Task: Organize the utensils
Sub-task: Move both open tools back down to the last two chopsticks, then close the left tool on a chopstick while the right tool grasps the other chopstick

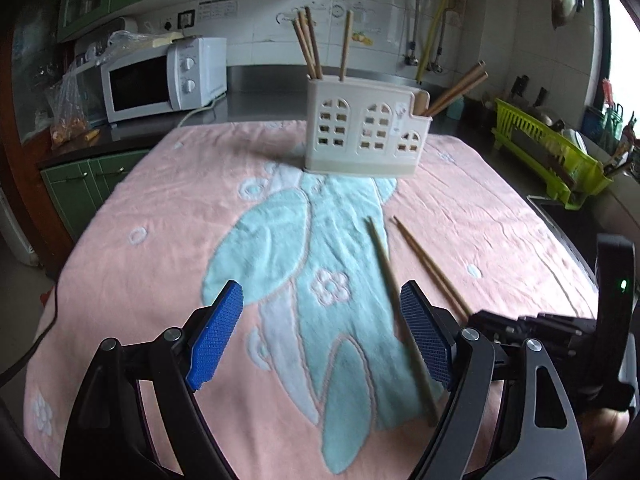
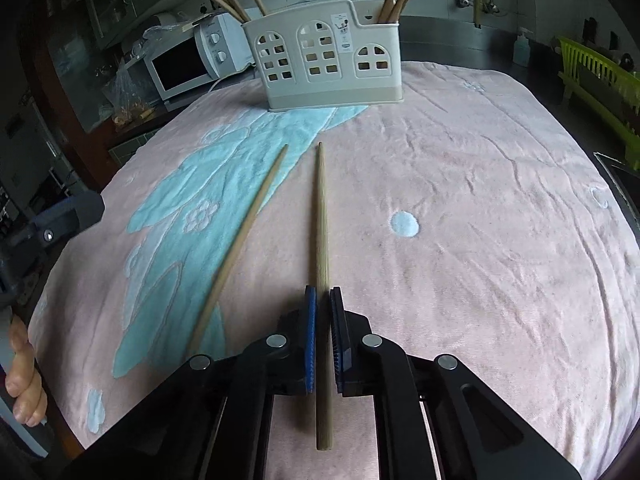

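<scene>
A cream utensil holder (image 1: pixel 366 130) with window cut-outs stands at the far side of a pink and blue towel (image 1: pixel 160 208); several chopsticks stand in it. It also shows in the right wrist view (image 2: pixel 332 56). My right gripper (image 2: pixel 323 300) is shut on a wooden chopstick (image 2: pixel 321 220) that points toward the holder. A second chopstick (image 2: pixel 244 240) lies loose on the towel to its left. My left gripper (image 1: pixel 322 300) is open and empty above the towel, with the loose chopstick (image 1: pixel 386 264) by its right finger. The held chopstick (image 1: pixel 428 264) and the right gripper's body (image 1: pixel 528 328) lie to the right.
A white microwave (image 1: pixel 164 78) stands at the back left on a dark counter. A lime green dish rack (image 1: pixel 548 148) sits at the right. The towel's edges drop off at left and right. A hand (image 2: pixel 24 380) shows at the left edge of the right wrist view.
</scene>
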`<action>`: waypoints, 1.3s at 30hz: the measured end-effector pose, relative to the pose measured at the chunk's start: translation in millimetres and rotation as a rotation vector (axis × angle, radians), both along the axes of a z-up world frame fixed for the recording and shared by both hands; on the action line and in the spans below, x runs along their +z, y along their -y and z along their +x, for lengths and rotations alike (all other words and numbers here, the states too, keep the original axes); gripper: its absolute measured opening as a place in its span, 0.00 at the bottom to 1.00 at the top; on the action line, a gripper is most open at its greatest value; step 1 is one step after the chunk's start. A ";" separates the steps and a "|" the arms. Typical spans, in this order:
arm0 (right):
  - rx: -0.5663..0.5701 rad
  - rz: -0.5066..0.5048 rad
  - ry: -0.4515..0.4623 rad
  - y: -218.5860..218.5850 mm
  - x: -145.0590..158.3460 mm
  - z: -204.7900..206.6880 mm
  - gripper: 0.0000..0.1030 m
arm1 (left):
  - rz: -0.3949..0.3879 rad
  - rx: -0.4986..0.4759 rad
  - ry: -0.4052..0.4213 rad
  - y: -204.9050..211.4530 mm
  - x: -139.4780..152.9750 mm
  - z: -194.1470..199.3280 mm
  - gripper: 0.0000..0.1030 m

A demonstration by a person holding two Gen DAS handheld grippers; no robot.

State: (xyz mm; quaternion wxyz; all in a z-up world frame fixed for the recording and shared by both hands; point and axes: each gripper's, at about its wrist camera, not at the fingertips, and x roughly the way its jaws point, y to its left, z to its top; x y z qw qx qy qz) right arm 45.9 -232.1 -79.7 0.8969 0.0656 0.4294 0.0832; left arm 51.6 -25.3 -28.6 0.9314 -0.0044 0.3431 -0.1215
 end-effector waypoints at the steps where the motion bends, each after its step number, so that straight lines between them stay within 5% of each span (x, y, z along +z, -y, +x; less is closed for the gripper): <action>1: -0.007 0.003 0.001 4.0 0.2 -1.5 0.07 | 0.001 -0.008 -0.004 3.7 -2.8 -2.3 0.77; 7: -0.036 0.022 0.000 22.6 -1.9 -11.9 0.07 | 0.009 -0.055 -0.056 34.2 -26.3 -14.1 0.67; 20: -0.025 0.060 -0.003 29.5 -3.4 -16.0 0.07 | 0.031 -0.104 -0.142 71.4 -55.7 -5.2 0.24; 39: -0.015 -0.004 0.010 20.7 0.1 -16.6 0.07 | 0.045 -0.117 -0.188 70.9 -56.1 3.7 0.06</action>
